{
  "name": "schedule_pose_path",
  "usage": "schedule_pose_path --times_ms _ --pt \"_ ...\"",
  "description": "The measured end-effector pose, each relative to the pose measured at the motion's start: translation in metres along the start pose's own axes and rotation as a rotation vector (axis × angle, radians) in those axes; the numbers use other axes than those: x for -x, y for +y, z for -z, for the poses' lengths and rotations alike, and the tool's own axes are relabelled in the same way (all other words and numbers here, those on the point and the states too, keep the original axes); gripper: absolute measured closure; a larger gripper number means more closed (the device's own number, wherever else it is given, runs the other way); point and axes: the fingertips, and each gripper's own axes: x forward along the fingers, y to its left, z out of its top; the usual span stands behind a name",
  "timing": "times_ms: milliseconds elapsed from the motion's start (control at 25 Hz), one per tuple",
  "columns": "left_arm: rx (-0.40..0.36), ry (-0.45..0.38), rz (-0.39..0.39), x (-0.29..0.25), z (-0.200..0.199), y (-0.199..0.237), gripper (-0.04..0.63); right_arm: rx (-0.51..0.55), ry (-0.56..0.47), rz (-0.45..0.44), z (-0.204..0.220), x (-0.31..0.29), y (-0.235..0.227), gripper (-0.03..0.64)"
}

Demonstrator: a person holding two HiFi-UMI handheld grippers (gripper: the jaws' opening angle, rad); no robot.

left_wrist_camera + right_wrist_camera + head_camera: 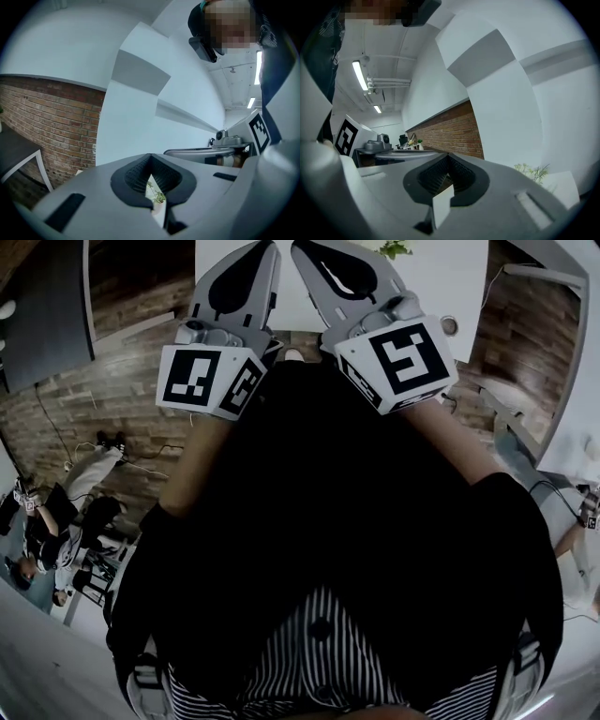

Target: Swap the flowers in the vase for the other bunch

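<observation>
Left tongs (264,257) and right tongs (307,257) both together, empty, side by side. Aimed at tabletop (450,282), flowers (395,247); likely pre-reach.

Room I'm standing in
A white table (459,277) is sitting just ahead of my left claw (272,249); a brick wall (51,126) is running away to its left, plank floor (103,399) spreading beneath it.

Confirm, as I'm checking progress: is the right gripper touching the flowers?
Apart. Right gripper view: the right gripper is shut, empty; the flowers sit far beyond its jaws.
</observation>
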Motion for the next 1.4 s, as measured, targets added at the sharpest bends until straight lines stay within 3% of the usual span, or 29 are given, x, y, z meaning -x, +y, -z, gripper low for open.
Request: schedule_pose_path --times_ms 280,680,840,1080,1400 --pt "-0.008 0.049 0.010 -0.005 -0.001 0.010 0.592 -0.009 -0.020 -0.014 -0.010 -0.006 -0.001 0.618" --pt "-0.067 0.022 0.206 -0.055 -0.027 -0.028 0.592 -0.008 -0.062 0.189 -0.030 0.025 -0.050 0.618" --pt "-0.084 -0.005 0.262 -0.033 -0.047 -0.015 0.592 0.016 -0.076 0.247 -0.049 0.017 -0.028 0.618" --pt "-0.086 0.009 0.288 -0.068 -0.024 -0.024 0.592 0.001 -0.082 0.249 -0.030 0.020 -0.064 0.618" --pt "-0.068 0.016 0.302 -0.067 -0.030 -0.013 0.592 -0.021 -0.097 0.246 -0.042 0.015 -0.071 0.618"
